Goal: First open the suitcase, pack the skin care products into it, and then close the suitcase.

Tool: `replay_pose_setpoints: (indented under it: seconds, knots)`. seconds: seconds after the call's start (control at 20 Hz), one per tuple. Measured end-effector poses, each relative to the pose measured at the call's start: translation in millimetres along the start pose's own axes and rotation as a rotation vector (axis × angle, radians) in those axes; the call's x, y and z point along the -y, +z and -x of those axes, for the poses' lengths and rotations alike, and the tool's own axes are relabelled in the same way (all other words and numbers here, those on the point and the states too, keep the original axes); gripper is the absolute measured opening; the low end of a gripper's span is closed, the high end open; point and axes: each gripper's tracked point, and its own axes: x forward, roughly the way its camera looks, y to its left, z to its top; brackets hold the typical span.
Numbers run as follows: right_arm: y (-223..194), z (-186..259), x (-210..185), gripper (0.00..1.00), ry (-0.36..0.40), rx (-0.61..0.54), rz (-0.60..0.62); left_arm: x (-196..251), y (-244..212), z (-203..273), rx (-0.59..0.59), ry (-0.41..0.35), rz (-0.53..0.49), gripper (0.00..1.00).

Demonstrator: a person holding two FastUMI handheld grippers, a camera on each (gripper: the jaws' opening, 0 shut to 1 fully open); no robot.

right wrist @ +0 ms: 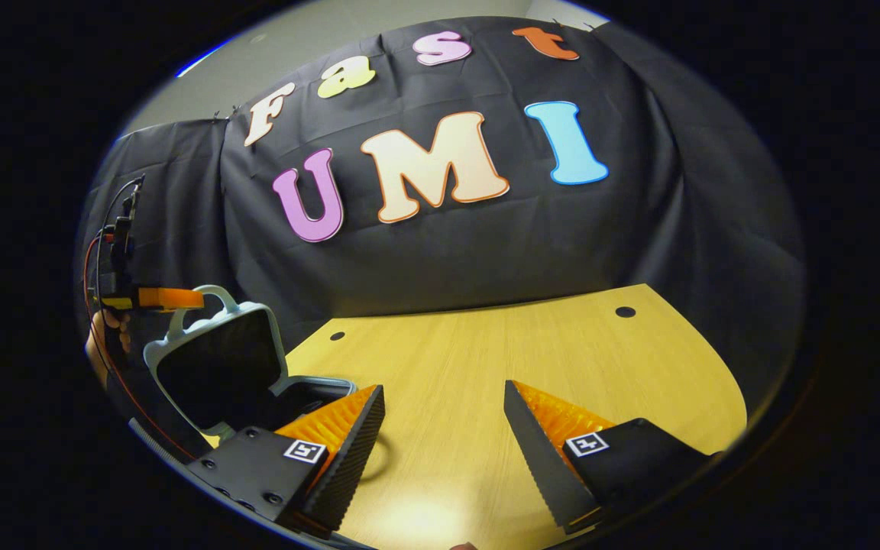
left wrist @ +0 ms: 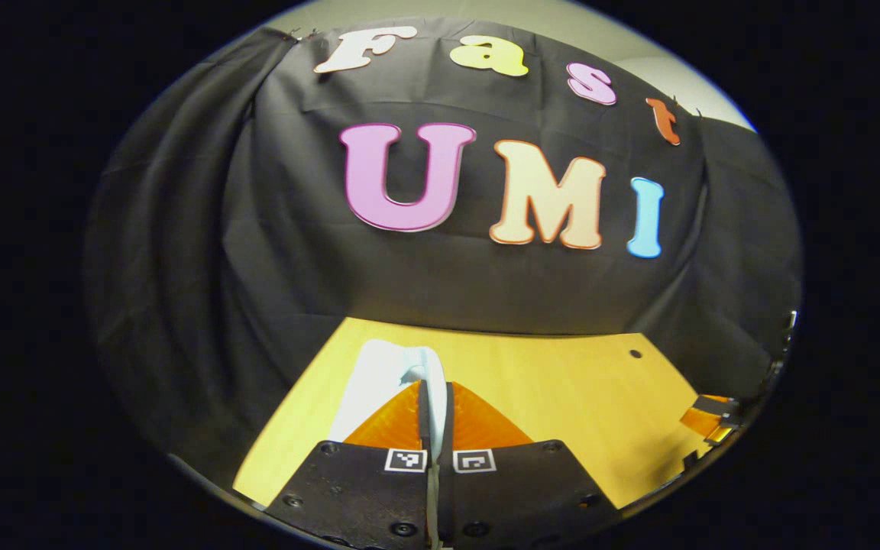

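Observation:
The small suitcase (right wrist: 287,393) stands open at the table's left in the right gripper view, its pale-rimmed lid (right wrist: 215,359) raised upright with a dark inner lining. My left gripper (right wrist: 180,298) is shut on the curved handle (right wrist: 211,293) at the lid's top, and a hand (right wrist: 100,336) holds it. In the left gripper view, my left gripper (left wrist: 434,388) has its fingers pressed together on the white handle (left wrist: 413,372), with the lid's pale edge (left wrist: 371,389) below. My right gripper (right wrist: 444,416) hovers open over bare table to the right of the case, holding nothing.
The yellow wooden table (right wrist: 501,351) has a cable hole at the back right (right wrist: 625,312) and another behind the case (right wrist: 337,335). Black cloth walls close in behind and on both sides. The right gripper (left wrist: 711,422) shows far right in the left gripper view.

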Motion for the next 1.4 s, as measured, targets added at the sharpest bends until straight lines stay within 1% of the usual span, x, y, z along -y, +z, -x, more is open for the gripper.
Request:
replay_pose_setpoints:
  seconds: [0.2, 0.3, 0.55, 0.75, 0.9, 0.95, 1.0, 1.05, 1.1, 1.15, 1.2, 1.25, 1.3, 1.35, 1.4]
  knots:
    - [4, 10, 25, 0.98, -0.036, 0.01, -0.016, 54, -30, -19, -0.056, -0.101, -0.011, 0.0]
    - [6, 13, 35, 0.98, -0.055, 0.011, -0.021, 80, -51, -27, -0.095, -0.138, -0.011, 0.0]
    - [1, 24, 54, 0.98, -0.086, -0.006, -0.03, 119, -111, -45, -0.189, -0.213, 0.008, 0.0]
    - [3, 36, 71, 0.98, -0.109, -0.009, -0.008, 135, -156, -58, -0.238, -0.216, 0.005, 0.0]
    - [4, 43, 78, 0.98, -0.095, -0.002, -0.009, 146, -189, -63, -0.28, -0.202, -0.027, 0.02]
    - [4, 46, 79, 0.98, -0.085, -0.003, -0.006, 150, -190, -65, -0.266, -0.19, -0.028, 0.08]
    - [5, 49, 80, 0.98, -0.07, 0.0, -0.001, 157, -184, -64, -0.23, -0.179, -0.027, 0.11]
    - [10, 52, 79, 0.98, -0.05, 0.01, 0.002, 165, -170, -61, -0.173, -0.173, -0.024, 0.18]
    - [17, 54, 77, 0.98, -0.027, 0.024, 0.005, 171, -153, -55, -0.116, -0.156, -0.02, 0.2]
    - [26, 58, 75, 0.98, -0.011, 0.039, 0.012, 175, -132, -47, -0.046, -0.131, -0.015, 0.45]
    - [38, 62, 74, 0.98, -0.002, 0.064, 0.023, 179, -110, -40, 0.023, -0.105, -0.01, 0.63]
    - [53, 65, 72, 0.98, 0.0, 0.102, 0.034, 179, -88, -29, 0.08, -0.064, -0.015, 0.81]
    - [72, 70, 69, 0.98, -0.001, 0.15, 0.043, 179, -70, -22, 0.136, -0.039, -0.022, 0.99]
    - [91, 73, 63, 0.98, -0.001, 0.196, 0.031, 180, -47, -12, 0.198, -0.028, -0.038, 0.94]
    - [108, 74, 55, 0.98, 0.003, 0.233, 0.021, 179, -27, -5, 0.26, -0.012, -0.057, 0.95]
